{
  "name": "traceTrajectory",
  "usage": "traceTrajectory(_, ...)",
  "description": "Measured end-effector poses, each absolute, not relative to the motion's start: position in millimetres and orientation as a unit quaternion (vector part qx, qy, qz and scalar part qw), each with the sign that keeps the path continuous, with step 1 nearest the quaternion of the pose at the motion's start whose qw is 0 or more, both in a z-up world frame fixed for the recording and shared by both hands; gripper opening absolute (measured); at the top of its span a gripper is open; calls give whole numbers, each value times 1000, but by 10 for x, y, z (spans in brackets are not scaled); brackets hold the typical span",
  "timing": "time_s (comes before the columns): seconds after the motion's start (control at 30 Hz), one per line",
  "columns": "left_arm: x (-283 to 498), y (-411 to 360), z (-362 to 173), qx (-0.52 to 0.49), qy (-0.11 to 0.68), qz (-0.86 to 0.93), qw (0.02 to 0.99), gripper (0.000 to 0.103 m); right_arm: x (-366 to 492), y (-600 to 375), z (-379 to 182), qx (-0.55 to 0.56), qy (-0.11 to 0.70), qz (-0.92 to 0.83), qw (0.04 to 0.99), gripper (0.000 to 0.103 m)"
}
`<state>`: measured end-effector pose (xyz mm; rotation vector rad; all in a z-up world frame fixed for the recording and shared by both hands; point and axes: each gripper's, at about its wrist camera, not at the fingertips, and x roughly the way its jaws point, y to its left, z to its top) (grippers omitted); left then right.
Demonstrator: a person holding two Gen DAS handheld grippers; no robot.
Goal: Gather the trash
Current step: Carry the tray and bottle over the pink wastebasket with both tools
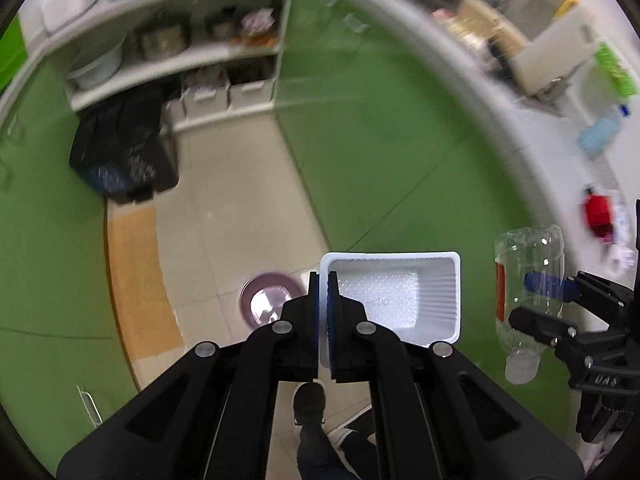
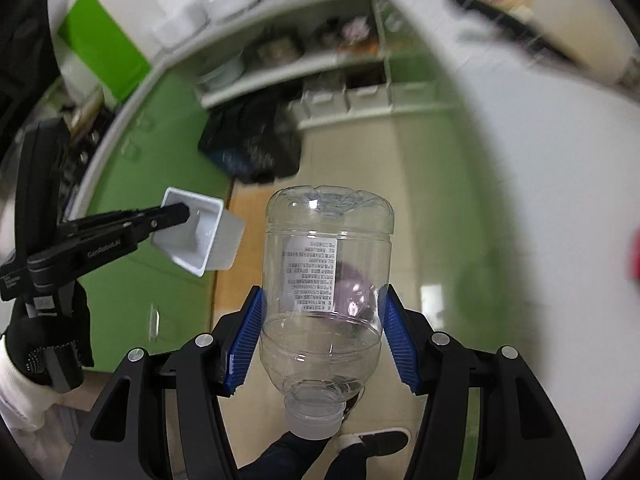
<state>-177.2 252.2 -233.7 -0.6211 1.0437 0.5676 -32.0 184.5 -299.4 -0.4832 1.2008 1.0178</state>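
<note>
My left gripper is shut on the rim of an empty white plastic tray, held out over the floor. The same tray shows in the right wrist view, pinched by the left gripper. My right gripper is shut on a clear empty plastic bottle, cap toward the camera, its blue pads pressed on both sides. The bottle and right gripper appear at the right of the left wrist view. A black bag-lined bin stands on the floor ahead, also visible as the bin.
Green cabinet fronts line both sides of a tiled floor. A white shelf unit holds pots and boxes behind the bin. A purple basin and an orange mat lie on the floor. A person's shoes are below.
</note>
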Motion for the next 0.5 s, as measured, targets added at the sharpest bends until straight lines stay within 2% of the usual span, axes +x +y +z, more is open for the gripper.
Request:
traceTrajectory(0.33,-1936,3002,-4515,-332,528,272,733,3,-248,2287,-4849,-252,579,437,640,57)
traceTrajectory(0.5,-1986,3180,-5493,-344,540,274,717,3,-157,2378,-5581,-262,590,432,630,57)
